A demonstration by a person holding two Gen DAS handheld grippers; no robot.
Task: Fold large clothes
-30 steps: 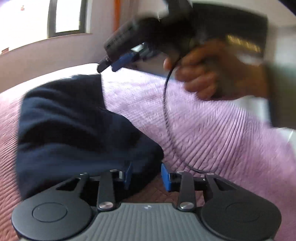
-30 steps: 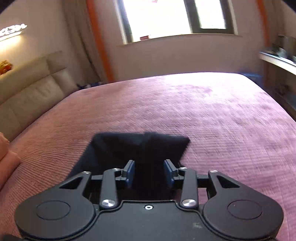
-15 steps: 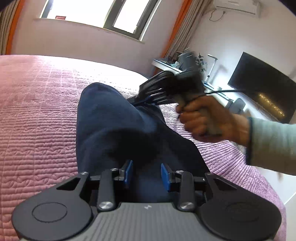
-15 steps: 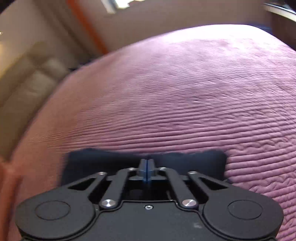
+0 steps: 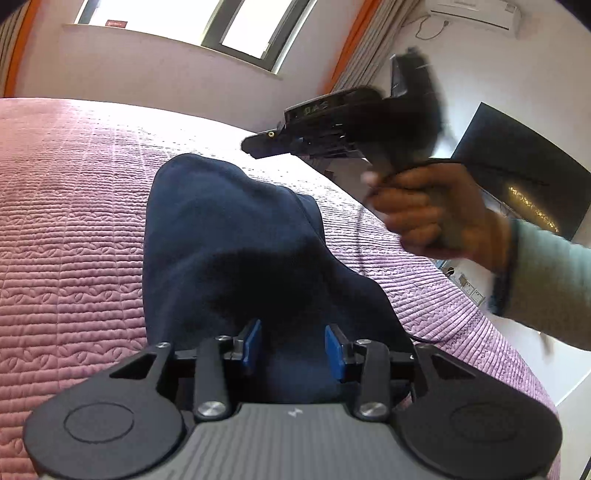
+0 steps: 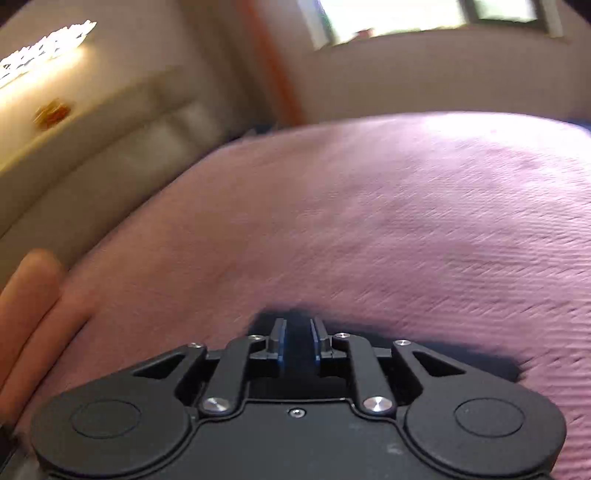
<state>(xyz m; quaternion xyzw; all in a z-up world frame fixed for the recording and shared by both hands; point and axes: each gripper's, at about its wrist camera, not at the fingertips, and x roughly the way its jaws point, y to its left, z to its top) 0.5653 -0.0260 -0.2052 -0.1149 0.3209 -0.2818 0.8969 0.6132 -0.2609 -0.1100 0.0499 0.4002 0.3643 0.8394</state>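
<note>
A folded dark navy garment (image 5: pixel 229 251) lies on the pink quilted bed (image 5: pixel 66 229). My left gripper (image 5: pixel 293 345) is open, its blue pads astride the garment's near end. In the left wrist view the right gripper (image 5: pixel 258 142) hovers above the garment's far end, held by a hand. In the right wrist view my right gripper (image 6: pixel 298 339) stands slightly open with a narrow gap; dark cloth (image 6: pixel 424 345) shows just under and behind the fingers, nothing pinched that I can see. That view is motion-blurred.
A beige padded headboard (image 6: pixel 92 155) and an orange pillow (image 6: pixel 29 306) are to the left. A window (image 5: pixel 177 26), orange curtain edge, wall TV (image 5: pixel 524 173) and air conditioner stand beyond the bed. A black cable (image 5: pixel 360 218) hangs from the right gripper.
The right gripper has lifted off the garment and its fingers have parted slightly from fully shut. The left gripper stays open over the near end.
</note>
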